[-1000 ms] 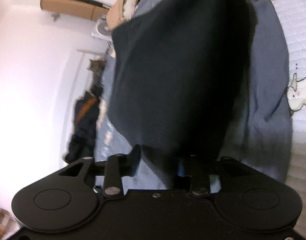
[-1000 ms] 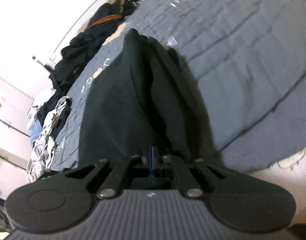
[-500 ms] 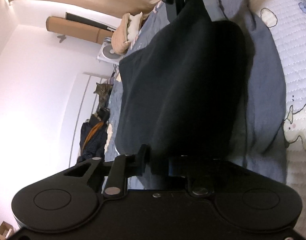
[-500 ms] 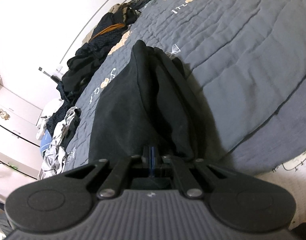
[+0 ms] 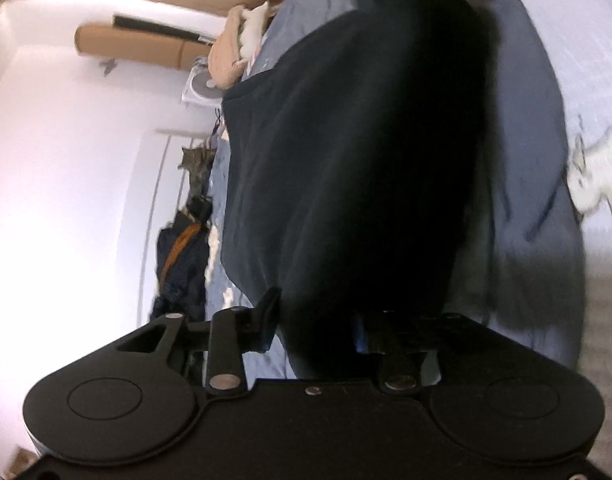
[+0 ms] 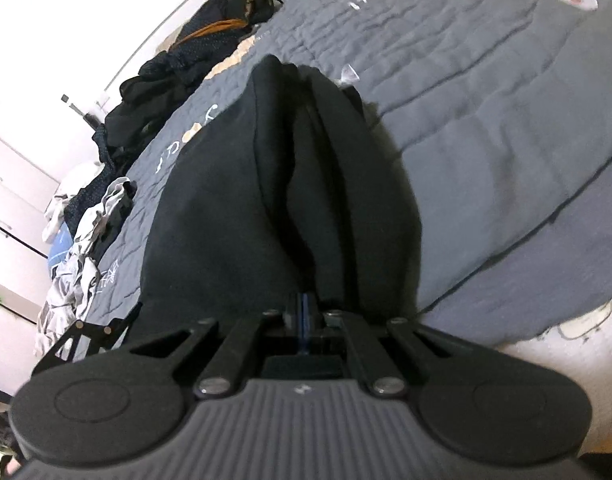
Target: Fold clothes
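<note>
Hanging between the two grippers is a dark garment (image 5: pixel 346 168), stretched out over the grey quilt (image 6: pixel 486 128) on the bed. The right gripper (image 6: pixel 303 316) has its fingers shut tight on one edge of the dark garment, and the cloth bunches into long folds that run away from it. The left gripper (image 5: pixel 314 320) is at the other end. Its fingers are opening, and the cloth sits between them. One finger (image 5: pixel 265 312) stands clear to the left of the cloth. The other finger is hidden under the dark cloth, so I cannot tell if it touches.

Under the grey quilt there is a white blanket (image 5: pixel 594 80) with a cartoon animal on it. A pile of dark clothes (image 6: pixel 177 80) lies along the far side of the bed by the white wall. Some light crumpled clothes (image 6: pixel 85 232) lie near it. A tabby cat (image 5: pixel 195 164) sits by the wall.
</note>
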Demonstrator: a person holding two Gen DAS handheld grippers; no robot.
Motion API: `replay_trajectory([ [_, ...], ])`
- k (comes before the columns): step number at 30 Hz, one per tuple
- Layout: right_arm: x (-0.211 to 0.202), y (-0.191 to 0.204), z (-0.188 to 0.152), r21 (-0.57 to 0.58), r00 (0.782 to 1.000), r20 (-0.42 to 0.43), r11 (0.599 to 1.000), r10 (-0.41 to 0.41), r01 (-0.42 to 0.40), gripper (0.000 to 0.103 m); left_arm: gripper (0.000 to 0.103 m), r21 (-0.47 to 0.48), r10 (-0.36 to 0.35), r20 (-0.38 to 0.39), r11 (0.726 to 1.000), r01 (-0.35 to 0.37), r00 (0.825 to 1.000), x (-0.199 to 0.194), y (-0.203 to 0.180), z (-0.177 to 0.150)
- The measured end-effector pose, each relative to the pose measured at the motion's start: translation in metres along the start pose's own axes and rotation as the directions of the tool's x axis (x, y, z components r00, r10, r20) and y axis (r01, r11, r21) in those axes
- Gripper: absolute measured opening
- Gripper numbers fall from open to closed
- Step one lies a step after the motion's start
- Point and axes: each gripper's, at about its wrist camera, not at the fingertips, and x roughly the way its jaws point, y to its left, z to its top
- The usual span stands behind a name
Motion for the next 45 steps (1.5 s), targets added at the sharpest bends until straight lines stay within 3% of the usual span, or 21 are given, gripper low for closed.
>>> replay_trajectory([
  [4, -0.023, -0.007, 0.008, 0.006, 0.997, 0.076, 1.0, -0.015, 0.014, 0.0, 0.038, -0.059, 0.024, 0.042, 0.998, -0.022, 0.999, -0.011, 0.008, -0.003],
  [7, -0.023, -0.015, 0.015, 0.039, 0.998, 0.058, 0.999, 0.023, -0.026, 0.001, 0.039, -0.007, 0.002, 0.035, 1.0, -0.001, 0.999, -0.006, -0.002, -0.001],
  [8, -0.022, -0.014, 0.017, 0.033, 0.998, 0.056, 0.999, 0.031, -0.033, 0.002, 0.044, 0.02, -0.006, 0.032, 1.0, 0.005, 0.999, -0.004, -0.006, 0.0],
  [12, -0.015, 0.007, 0.025, -0.082, 0.998, 0.061, 0.997, 0.016, -0.011, 0.006, 0.047, -0.01, -0.022, 0.066, 1.0, 0.022, 0.998, -0.009, -0.005, 0.002],
  [23, 0.043, 0.043, 0.054, -0.264, 0.995, 0.065, 0.96, -0.079, 0.093, 0.035, 0.048, -0.03, -0.034, 0.077, 0.999, 0.037, 0.996, -0.012, -0.013, 0.0],
  [28, 0.051, 0.046, 0.053, -0.256, 0.997, 0.067, 0.965, -0.049, 0.065, 0.029, 0.051, -0.048, -0.043, 0.078, 0.998, 0.047, 0.996, -0.006, -0.007, 0.0],
  [33, 0.051, 0.044, 0.052, -0.209, 0.998, 0.067, 0.978, -0.008, 0.021, 0.012, 0.052, -0.061, -0.049, 0.08, 0.997, 0.054, 0.996, -0.001, -0.001, -0.001],
  [38, 0.022, 0.039, 0.059, -0.132, 0.985, 0.164, 0.991, 0.051, -0.029, 0.006, 0.052, -0.084, -0.043, 0.094, 0.995, 0.051, 0.995, -0.003, 0.003, -0.001],
  [41, 0.02, 0.037, 0.06, -0.15, 0.985, 0.173, 0.989, 0.027, -0.001, 0.006, 0.052, -0.085, -0.042, 0.1, 0.995, 0.05, 0.994, -0.004, 0.003, -0.001],
  [45, 0.056, 0.026, 0.051, -0.189, 0.994, 0.089, 0.978, -0.068, 0.084, 0.008, 0.06, -0.077, -0.08, 0.082, 0.993, 0.086, 0.993, -0.004, 0.002, -0.002],
])
